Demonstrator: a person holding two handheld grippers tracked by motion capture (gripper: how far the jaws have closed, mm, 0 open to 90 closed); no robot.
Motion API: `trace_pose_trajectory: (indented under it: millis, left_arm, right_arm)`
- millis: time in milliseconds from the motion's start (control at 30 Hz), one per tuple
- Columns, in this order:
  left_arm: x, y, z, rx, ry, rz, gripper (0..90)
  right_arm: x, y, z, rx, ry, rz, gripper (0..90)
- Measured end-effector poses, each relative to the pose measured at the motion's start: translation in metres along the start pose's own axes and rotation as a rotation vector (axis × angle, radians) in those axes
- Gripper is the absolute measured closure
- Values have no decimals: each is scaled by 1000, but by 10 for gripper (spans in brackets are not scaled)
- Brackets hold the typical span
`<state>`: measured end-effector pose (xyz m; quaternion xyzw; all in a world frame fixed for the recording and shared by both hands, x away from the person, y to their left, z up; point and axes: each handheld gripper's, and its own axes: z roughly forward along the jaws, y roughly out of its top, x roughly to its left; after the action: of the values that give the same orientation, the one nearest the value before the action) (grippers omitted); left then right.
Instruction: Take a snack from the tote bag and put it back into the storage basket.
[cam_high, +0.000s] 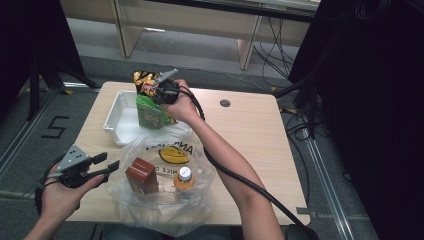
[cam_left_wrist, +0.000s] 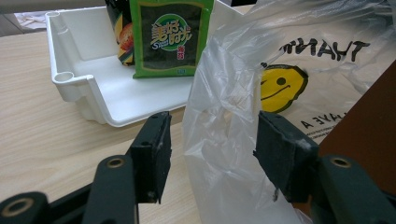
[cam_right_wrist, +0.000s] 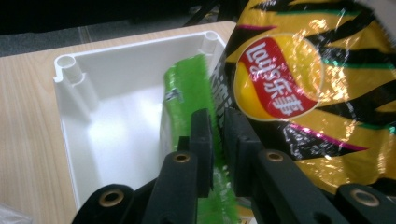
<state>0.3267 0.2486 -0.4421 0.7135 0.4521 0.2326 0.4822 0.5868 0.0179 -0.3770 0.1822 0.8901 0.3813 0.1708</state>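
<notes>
A flat green seaweed snack packet (cam_left_wrist: 171, 37) stands upright in the open-fronted white plastic tray (cam_high: 117, 117) at the table's far left. A glossy yellow-and-black crisp bag (cam_right_wrist: 308, 93) (red logo facing out) stands just beside it. The right gripper (cam_right_wrist: 218, 140) pinches the green packet's top edge between near-closed jaws.

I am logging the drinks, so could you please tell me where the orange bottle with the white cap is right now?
In the high view, the orange bottle with the white cap stands inside the clear plastic bag at the table's near edge, just right of the brown carton.
</notes>
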Motion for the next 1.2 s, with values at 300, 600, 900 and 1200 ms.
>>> trace_pose_trajectory:
  millis: [300, 600, 900, 1200]
  left_arm:
    - [-1, 0, 0, 3, -1, 1, 451]
    - [0, 0, 1, 9, -6, 12, 467]
    - [6, 0, 0, -5, -12, -12, 539]
    - [10, 4, -2, -45, -24, -33, 600]
  right_arm:
    - [15, 2, -7, 17, 23, -27, 842]
    - [18, 4, -12, 16, 68, -45, 821]
    - [26, -2, -6, 136, 185, -25, 810]
    - [29, -9, 0, 203, 241, -8, 813]
